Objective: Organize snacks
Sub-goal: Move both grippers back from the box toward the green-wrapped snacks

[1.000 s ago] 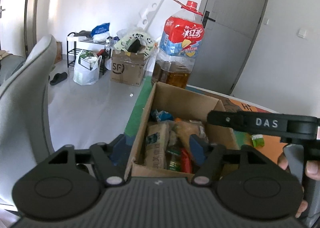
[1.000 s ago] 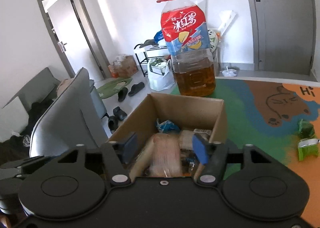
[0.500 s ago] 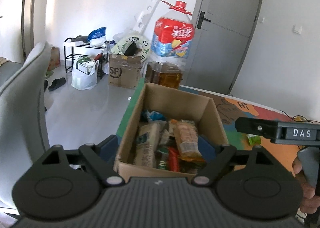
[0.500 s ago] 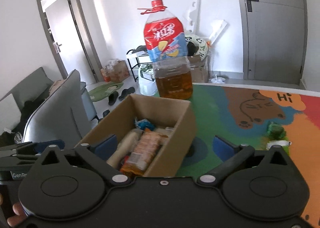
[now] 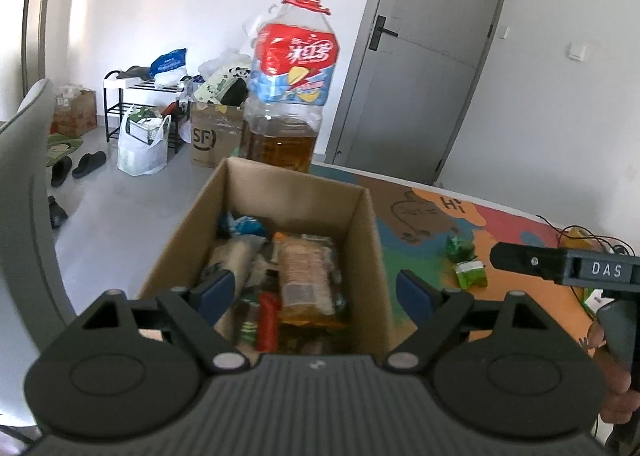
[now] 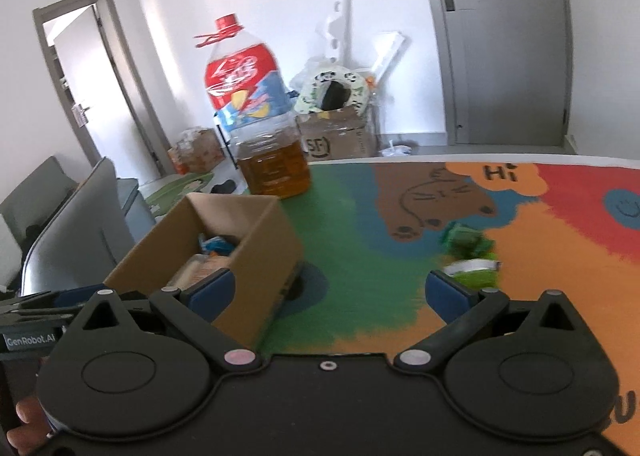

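An open cardboard box [image 5: 362,216] holds several snack packets, among them an orange wrapped biscuit pack [image 5: 306,270]. My left gripper [image 5: 316,292] is open and empty, held above the box's near end. The box also shows in the right wrist view [image 6: 260,256] at the left. My right gripper [image 6: 332,290] is open and empty over the colourful mat, right of the box. Two green snack packets [image 6: 470,254] lie on the mat just beyond its right finger; they also show in the left wrist view [image 5: 466,264].
A large oil bottle [image 5: 290,96] with a red cap stands on the table behind the box. A grey chair [image 5: 24,216] stands left of the table. The cartoon mat [image 6: 520,216] covers the table. Boxes, bags and a shoe rack sit on the floor beyond.
My right gripper has opened, pulled back out of the box and swung right toward the green packets. The orange biscuit pack now lies in the box. My left gripper has opened and shifted right.
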`<state>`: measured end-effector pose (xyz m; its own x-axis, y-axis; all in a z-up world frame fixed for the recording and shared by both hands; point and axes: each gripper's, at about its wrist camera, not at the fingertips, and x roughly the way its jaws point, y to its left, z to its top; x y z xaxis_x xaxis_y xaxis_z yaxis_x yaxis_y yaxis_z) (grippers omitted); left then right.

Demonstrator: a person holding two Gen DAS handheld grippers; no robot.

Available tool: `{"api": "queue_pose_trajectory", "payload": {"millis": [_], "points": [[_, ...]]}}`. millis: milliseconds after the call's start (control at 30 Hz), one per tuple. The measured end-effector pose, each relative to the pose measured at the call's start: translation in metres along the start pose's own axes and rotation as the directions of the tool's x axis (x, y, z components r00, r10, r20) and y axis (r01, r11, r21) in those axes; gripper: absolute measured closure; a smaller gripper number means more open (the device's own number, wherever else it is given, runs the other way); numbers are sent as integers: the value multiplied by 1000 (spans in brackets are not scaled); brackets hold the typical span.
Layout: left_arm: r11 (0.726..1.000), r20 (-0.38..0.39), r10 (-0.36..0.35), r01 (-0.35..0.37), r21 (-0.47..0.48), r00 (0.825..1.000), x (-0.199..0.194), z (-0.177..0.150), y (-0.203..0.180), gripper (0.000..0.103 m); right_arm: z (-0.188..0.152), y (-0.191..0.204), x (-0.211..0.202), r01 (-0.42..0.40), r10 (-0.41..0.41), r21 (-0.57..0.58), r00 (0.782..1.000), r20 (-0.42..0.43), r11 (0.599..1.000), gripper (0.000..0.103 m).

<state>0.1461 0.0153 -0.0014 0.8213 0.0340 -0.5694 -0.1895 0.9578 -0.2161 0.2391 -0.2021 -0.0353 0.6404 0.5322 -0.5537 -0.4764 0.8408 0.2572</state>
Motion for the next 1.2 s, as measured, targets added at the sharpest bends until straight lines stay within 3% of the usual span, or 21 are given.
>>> {"api": "queue_pose_trajectory", "payload": {"millis": [733,1200], "points": [[996,-4,-66,66,52,998,36,6,-89,16,-6,-99,-8,75,-81,137,996,38,988,0],[999,-31,-18,19,34,999,86,15,-109,16,3,-122,34,64,-64,133,998,-5,989,2]]}}
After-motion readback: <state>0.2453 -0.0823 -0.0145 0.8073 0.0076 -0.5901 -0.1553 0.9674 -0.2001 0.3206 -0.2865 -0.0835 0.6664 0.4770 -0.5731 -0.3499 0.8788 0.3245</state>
